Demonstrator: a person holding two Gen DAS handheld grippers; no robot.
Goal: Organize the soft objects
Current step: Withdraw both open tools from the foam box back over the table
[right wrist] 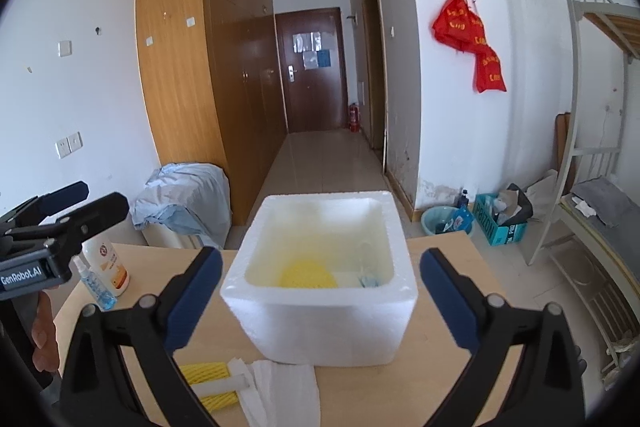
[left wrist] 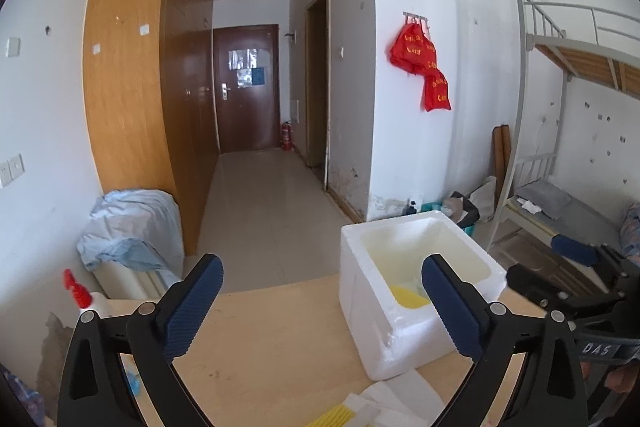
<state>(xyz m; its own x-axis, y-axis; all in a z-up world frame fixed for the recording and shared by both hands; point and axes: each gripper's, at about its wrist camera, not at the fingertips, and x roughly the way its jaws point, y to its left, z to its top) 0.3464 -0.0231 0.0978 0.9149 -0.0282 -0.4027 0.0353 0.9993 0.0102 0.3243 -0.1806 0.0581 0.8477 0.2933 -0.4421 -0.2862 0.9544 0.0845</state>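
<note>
A white foam box [right wrist: 320,319] stands on the wooden table [right wrist: 440,367]; it also shows in the left wrist view [left wrist: 392,331]. Inside lies a yellow foam net [right wrist: 308,275] beside a clear plastic piece [right wrist: 366,277]. In front of the box lie a second yellow foam net [right wrist: 208,383], a white foam stick [right wrist: 222,385] and white tissue paper [right wrist: 280,391]. My right gripper [right wrist: 322,295] is open and empty, its jaws either side of the box. My left gripper [left wrist: 322,301] is open and empty, left of the box.
A white bottle [right wrist: 108,263] and a small blue spray bottle [right wrist: 94,285] stand at the table's left. A covered bin [right wrist: 188,203] sits behind the table. A basin [right wrist: 446,221], a box and a bunk bed [right wrist: 600,211] are at the right.
</note>
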